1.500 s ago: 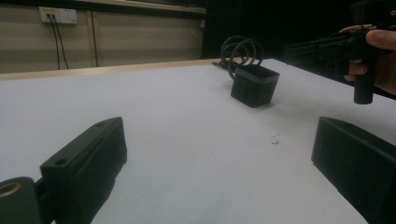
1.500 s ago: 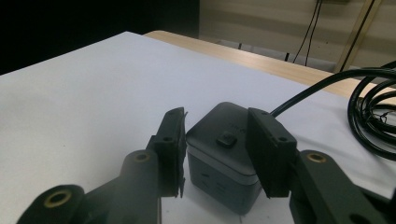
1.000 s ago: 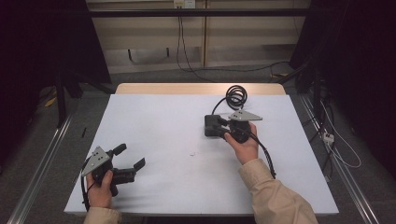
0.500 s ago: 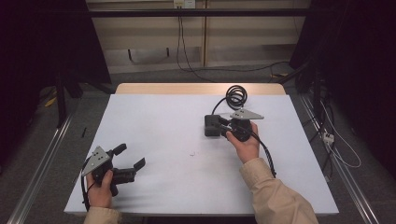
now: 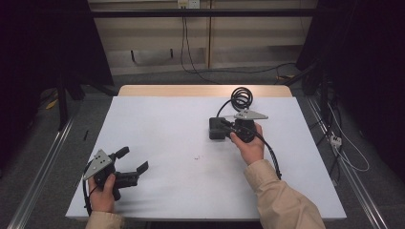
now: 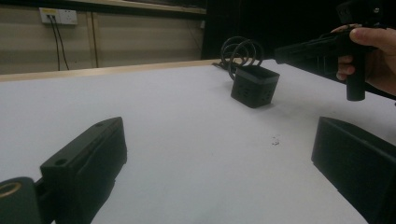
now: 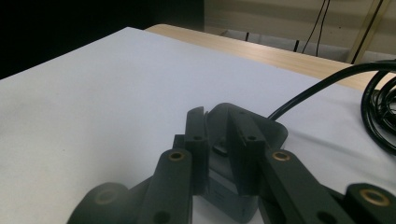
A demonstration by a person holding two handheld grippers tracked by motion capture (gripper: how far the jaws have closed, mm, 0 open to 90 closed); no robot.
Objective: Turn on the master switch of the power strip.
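Black and unlabelled, the power adapter (image 5: pixel 218 129) sits on the white table (image 5: pixel 167 124) just in front of its coiled cable (image 5: pixel 241 98). The right gripper (image 5: pixel 224 128) has just been closing, jaws nearly together over the adapter's top. The left gripper (image 5: pixel 135 162), well apart from the adapter, gapes wide and holds nothing.

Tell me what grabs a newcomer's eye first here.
The right gripper, right of the table's middle, with its jaws just closing over a small black box; whether they grip it cannot be told. Behind the box, near the far edge, lies a coiled black cable. The left gripper rests open at the near left corner.
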